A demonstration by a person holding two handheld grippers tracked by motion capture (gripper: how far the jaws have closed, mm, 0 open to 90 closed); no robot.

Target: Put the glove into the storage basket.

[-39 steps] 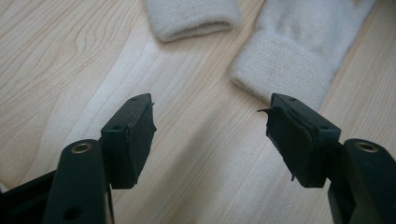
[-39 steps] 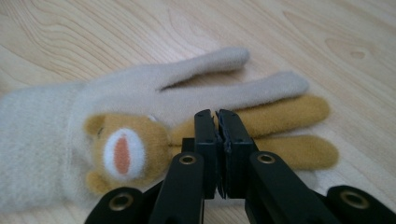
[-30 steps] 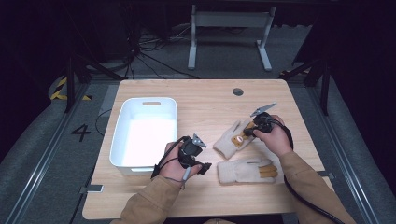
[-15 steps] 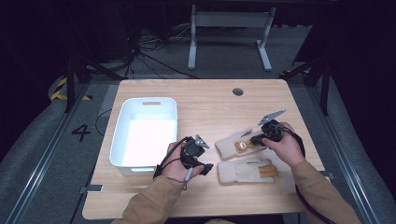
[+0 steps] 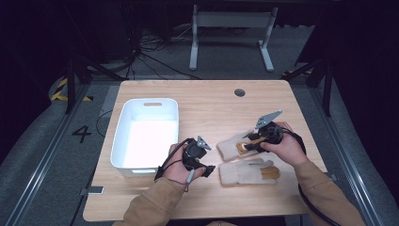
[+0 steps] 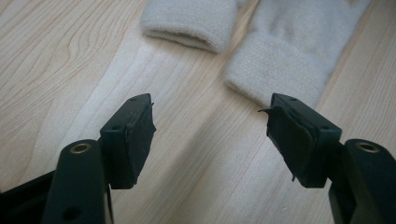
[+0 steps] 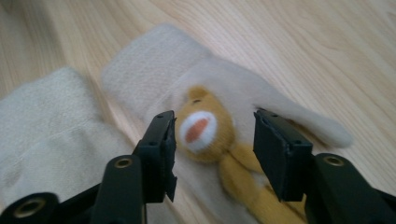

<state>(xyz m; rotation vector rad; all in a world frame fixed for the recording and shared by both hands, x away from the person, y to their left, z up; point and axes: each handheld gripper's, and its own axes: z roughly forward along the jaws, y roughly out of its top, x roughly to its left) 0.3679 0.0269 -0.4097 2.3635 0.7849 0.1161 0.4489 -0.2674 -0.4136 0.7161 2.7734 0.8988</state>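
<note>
Two cream knitted gloves lie side by side on the wooden table. The far glove (image 5: pixel 234 146) carries a yellow bear figure (image 7: pixel 203 126) on its back. The near glove (image 5: pixel 244 172) has yellow fingertips. My right gripper (image 5: pixel 247 145) hovers open just over the far glove, its jaws on either side of the bear's face (image 7: pixel 212 135). My left gripper (image 5: pixel 210 168) is open and low over bare wood (image 6: pixel 210 140), a short way from both cuffs, the near glove's cuff (image 6: pixel 280 70) and the far glove's cuff (image 6: pixel 189 21).
A white rectangular bin (image 5: pixel 146 133) with nothing in it stands at the left of the table (image 5: pixel 207 103), next to my left hand. A round cable hole (image 5: pixel 239 92) sits near the far edge. Cables trail from both grippers.
My right gripper has swung down and left, from above the far glove's fingers to over its bear figure. The left gripper has barely moved.
</note>
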